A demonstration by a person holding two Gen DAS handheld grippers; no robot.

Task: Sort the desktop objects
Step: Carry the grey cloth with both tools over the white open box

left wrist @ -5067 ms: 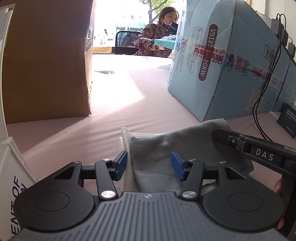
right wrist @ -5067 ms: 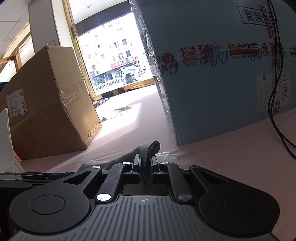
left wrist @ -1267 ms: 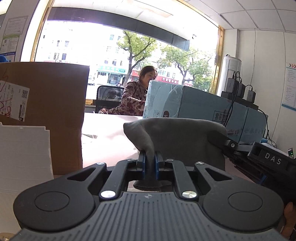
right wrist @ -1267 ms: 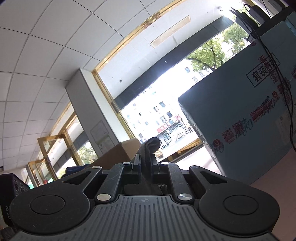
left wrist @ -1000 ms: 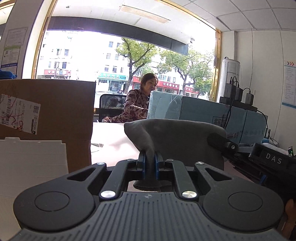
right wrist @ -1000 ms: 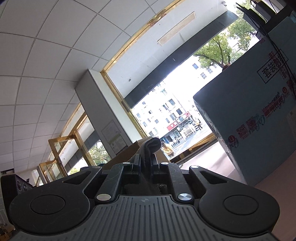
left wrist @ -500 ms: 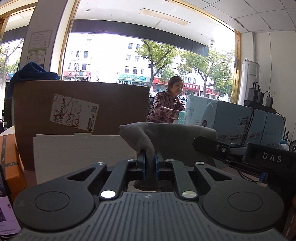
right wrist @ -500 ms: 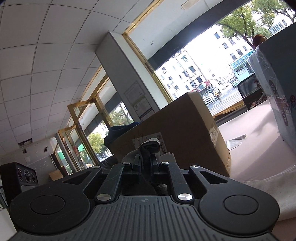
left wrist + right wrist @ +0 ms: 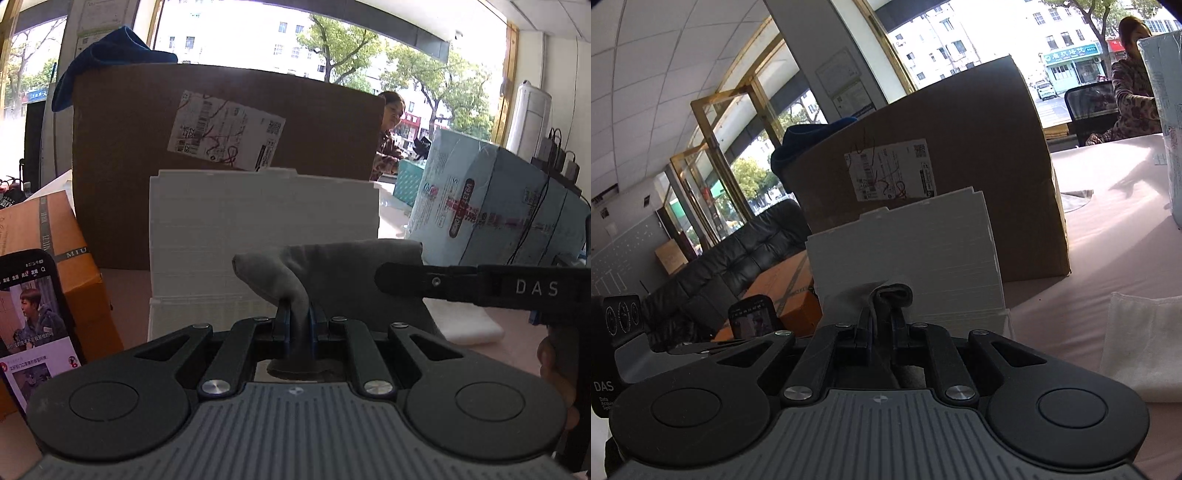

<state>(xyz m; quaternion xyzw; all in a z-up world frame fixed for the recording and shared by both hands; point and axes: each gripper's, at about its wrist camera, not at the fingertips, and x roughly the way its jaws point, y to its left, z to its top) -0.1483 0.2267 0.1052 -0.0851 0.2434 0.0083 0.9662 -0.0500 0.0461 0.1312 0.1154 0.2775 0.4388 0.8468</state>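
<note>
A grey cloth (image 9: 343,273) hangs stretched in the air between my two grippers. My left gripper (image 9: 297,325) is shut on one bunched corner of it. My right gripper (image 9: 881,321) is shut on another corner (image 9: 892,295); in the left wrist view its black finger (image 9: 436,282) reaches in from the right over the cloth's far edge. Straight ahead of both stands a white corrugated plastic box (image 9: 258,236) (image 9: 908,254), its near wall facing me. A white towel (image 9: 1141,343) lies flat on the pink table to the right.
A large brown cardboard box (image 9: 221,147) stands behind the white box, with a blue cloth (image 9: 110,55) on top. An orange box (image 9: 66,266) and a lit phone (image 9: 33,325) are at the left. Light-blue cartons (image 9: 491,206) line the right. A person (image 9: 1134,81) sits at the far side.
Both grippers have swung left with the grey cloth held up between them, from facing the blue cartons and window to facing the white box and brown carton. The white towel stayed on the table.
</note>
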